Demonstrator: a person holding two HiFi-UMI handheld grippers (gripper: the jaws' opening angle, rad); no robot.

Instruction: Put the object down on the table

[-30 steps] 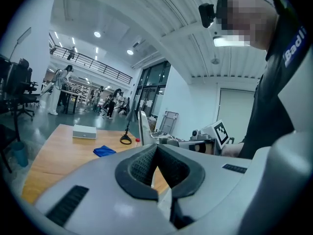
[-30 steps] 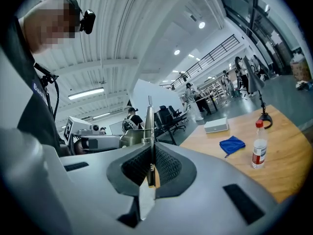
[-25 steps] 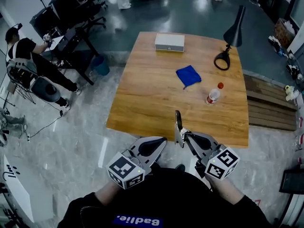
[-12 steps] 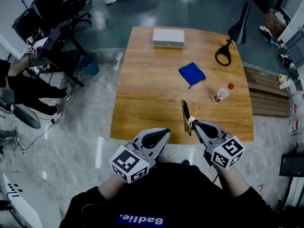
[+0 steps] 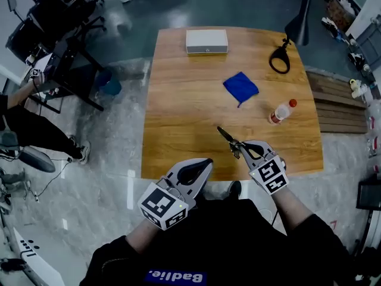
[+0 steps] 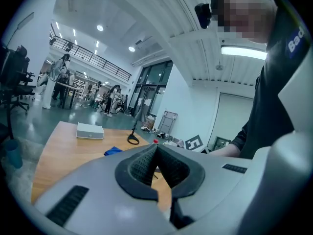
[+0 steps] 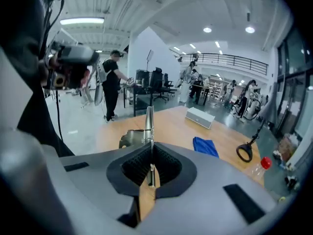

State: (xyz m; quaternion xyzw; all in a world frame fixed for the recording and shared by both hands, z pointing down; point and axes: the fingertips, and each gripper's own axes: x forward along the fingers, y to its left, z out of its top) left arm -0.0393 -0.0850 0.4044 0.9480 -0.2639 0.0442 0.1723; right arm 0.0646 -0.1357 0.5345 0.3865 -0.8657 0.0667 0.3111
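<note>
My right gripper (image 5: 242, 150) is shut on a thin metal tool (image 5: 227, 136) with a wooden handle. It hovers just over the near edge of the wooden table (image 5: 178, 118). The tool's blade slants away to the far left. In the right gripper view the tool (image 7: 148, 124) stands upright between the closed pads of that gripper (image 7: 150, 153). My left gripper (image 5: 201, 165) hangs below the table's near edge, off the table. Seen in the left gripper view, that gripper (image 6: 156, 150) has its pads together with nothing between them.
On the table lie a blue cloth (image 5: 240, 87), a plastic bottle with a red cap (image 5: 281, 111) on its side, a white box (image 5: 206, 40) at the far edge and a black desk lamp (image 5: 287, 47) at the far right. Chairs and people are at the left.
My right gripper has moved forward over the table's near edge, and the tool has tipped from upright to slanting far-left. The left gripper has hardly moved.
</note>
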